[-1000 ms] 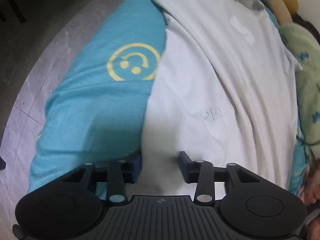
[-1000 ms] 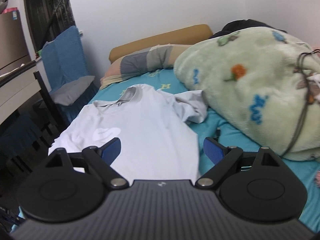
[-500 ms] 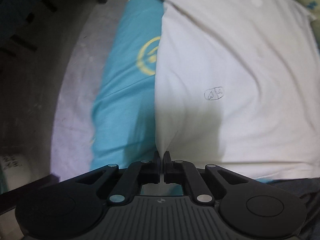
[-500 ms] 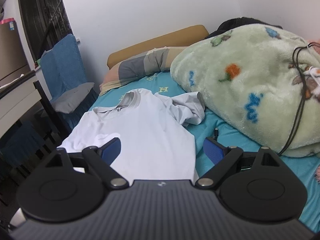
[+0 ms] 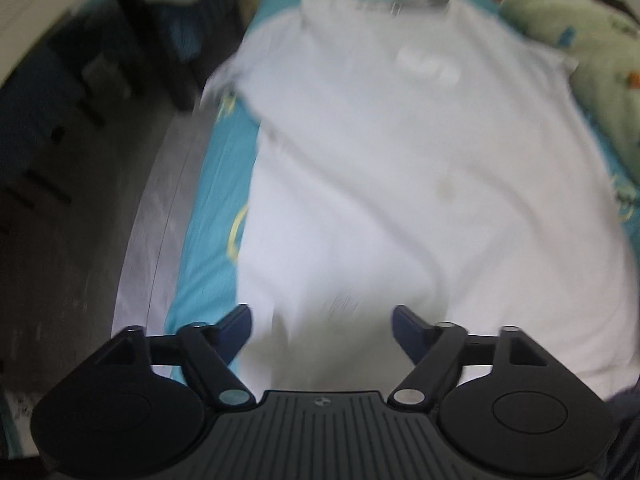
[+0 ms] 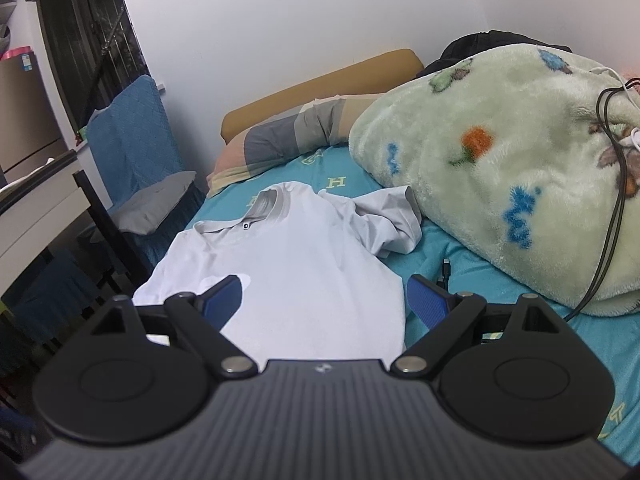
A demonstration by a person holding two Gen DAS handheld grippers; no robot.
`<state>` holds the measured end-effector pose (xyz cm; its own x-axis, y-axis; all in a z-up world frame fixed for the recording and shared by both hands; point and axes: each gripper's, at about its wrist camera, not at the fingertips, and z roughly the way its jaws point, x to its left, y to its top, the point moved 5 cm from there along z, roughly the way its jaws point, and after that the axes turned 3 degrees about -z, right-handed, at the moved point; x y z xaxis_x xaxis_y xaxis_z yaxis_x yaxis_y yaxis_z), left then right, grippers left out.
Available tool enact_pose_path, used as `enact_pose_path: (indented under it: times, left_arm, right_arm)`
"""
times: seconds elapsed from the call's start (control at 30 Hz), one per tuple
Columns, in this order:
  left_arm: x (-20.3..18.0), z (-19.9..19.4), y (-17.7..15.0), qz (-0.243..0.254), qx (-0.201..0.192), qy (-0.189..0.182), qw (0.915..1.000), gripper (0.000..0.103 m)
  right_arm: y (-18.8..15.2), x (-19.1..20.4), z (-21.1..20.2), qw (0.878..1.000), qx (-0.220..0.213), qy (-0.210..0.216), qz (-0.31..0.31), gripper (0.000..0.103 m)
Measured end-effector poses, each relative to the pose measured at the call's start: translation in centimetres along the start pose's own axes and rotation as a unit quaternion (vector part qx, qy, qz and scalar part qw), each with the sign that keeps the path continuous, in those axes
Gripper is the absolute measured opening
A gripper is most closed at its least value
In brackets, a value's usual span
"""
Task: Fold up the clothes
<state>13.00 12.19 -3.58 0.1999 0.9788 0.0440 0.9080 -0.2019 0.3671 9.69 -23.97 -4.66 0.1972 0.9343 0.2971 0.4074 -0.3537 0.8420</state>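
Nearest in the left wrist view: left gripper (image 5: 322,322), blue pads spread wide apart, nothing between them, hanging over the bottom hem of the white T-shirt (image 5: 400,184). Whole view smeared by motion blur (fine detail not readable). Shirt spread flat, lengthwise up the teal bedsheet (image 5: 212,240), hem toward the camera and collar at the far end. Pale printed mark on the chest, up and right of centre. Strip of sheet with a yellow print exposed along the shirt's left edge; grey floor (image 5: 132,248) beyond that, further left.

Nearest in the right wrist view: right gripper (image 6: 324,300), blue pads likewise well apart and empty, poised above the near part of the same shirt (image 6: 292,264), close to its right side edge. No contact with the cloth visible. Further up, grey collar lying flat, left sleeve reaching the bed edge, right sleeve (image 6: 388,216) rumpled and bunched just beside the green fleece blanket (image 6: 500,168). Small black cable plug (image 6: 446,266) lying on the sheet between shirt and blanket. Dark cord (image 6: 608,208) draped over the blanket's right side. Beyond the collar, a striped pillow (image 6: 280,140) against a tan headboard cushion (image 6: 320,84). Far left, beside the bed, a chair with a blue quilted cover (image 6: 128,132) and a grey cushion (image 6: 156,200) on its seat.
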Motion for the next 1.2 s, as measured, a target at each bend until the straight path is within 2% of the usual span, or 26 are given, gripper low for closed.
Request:
enact_pose_path:
  times: [0.1,0.2,0.37,0.53,0.63,0.83,1.03,1.2]
  left_arm:
    - [-2.6,-1.3,2.1,0.003,-0.067,-0.004,0.9977,0.093]
    - [-5.3,-2.6,4.1,0.005,-0.133,-0.007,0.9910,0.095]
    - [-8.3,-2.4,6.8,-0.019,-0.174,-0.042,0.9837,0.096]
    - [-9.5,-2.4,7.7,-0.029,-0.243,-0.037,0.9688,0.099]
    - [-9.8,-1.8,7.1,-0.043,-0.274,-0.048,0.9597,0.099]
    - [-10.3,0.5,5.4,-0.040,-0.290,-0.052,0.9548,0.099]
    - [-11.0,1.0,5.0,-0.027,-0.296,-0.052,0.9534,0.099]
    - [-11.2,1.3,4.8,-0.023,-0.299,-0.051,0.9526,0.099]
  right_arm:
    - [0.0,0.0,0.3,1.000,0.000,-0.001,-0.004,0.091]
    - [0.1,0.0,0.7,1.000,0.000,0.003,-0.005,0.091]
    - [0.4,0.0,1.1,1.000,-0.010,-0.004,-0.012,0.091]
    - [0.9,-0.3,1.5,1.000,-0.022,-0.005,-0.012,0.091]
    - [1.2,-0.5,1.9,1.000,-0.029,-0.002,-0.008,0.091]
    - [1.5,-0.5,2.7,0.999,-0.041,-0.001,-0.012,0.091]
    - [1.7,-0.6,4.1,0.998,-0.051,-0.005,-0.024,0.091]
    - [1.3,-1.5,6.9,1.000,-0.023,-0.003,-0.005,0.091]
